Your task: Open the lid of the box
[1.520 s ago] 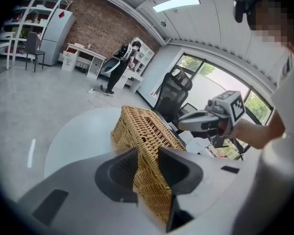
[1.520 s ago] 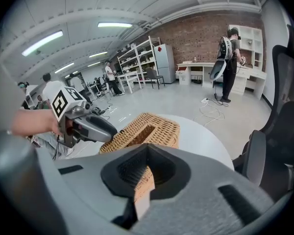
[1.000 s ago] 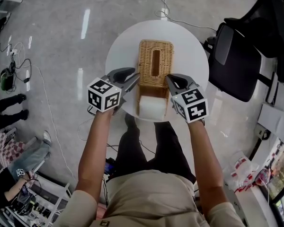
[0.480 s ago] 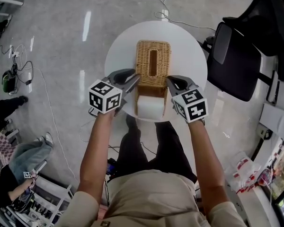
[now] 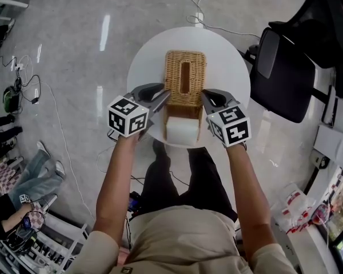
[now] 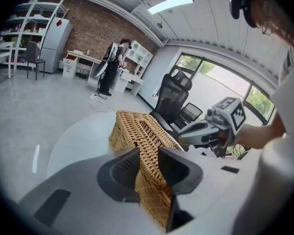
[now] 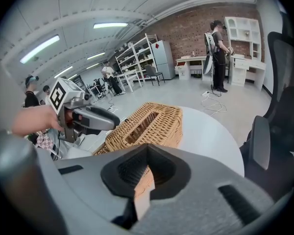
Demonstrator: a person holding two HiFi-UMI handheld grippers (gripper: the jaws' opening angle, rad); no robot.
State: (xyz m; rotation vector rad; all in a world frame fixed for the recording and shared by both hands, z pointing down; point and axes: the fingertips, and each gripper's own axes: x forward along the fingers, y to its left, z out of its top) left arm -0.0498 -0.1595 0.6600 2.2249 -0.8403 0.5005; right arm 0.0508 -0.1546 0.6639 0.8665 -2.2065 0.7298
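Wicker box (image 5: 174,90): one item, standing at the middle of a round white surface (image 5: 228,56), its long side running from near to far. We note a slotted lid (image 7: 164,126) of the same weave on top, with the slot lying lengthwise. At the near end, below the lid's edge, a white block (image 5: 183,131) shows between brown side walls; we cannot tell whether it is the contents or a lining. Left gripper (image 5: 166,97): at the near left corner of the box, jaws pressed together on the wicker edge, which rises between the two pads in the left gripper view. Right gripper (image 5: 205,97): at the near right corner, opposite the left one, jaws pinching a thin tan edge of the box. Both grippers point away from the person and downward, each held in one hand, with forearms reaching in from the near side. Also listed: a black office chair (image 5: 283,73) just to the right of the surface, a pale glossy floor (image 5: 74,50) all round, and a cable (image 5: 211,21) trailing on the floor beyond the far edge.
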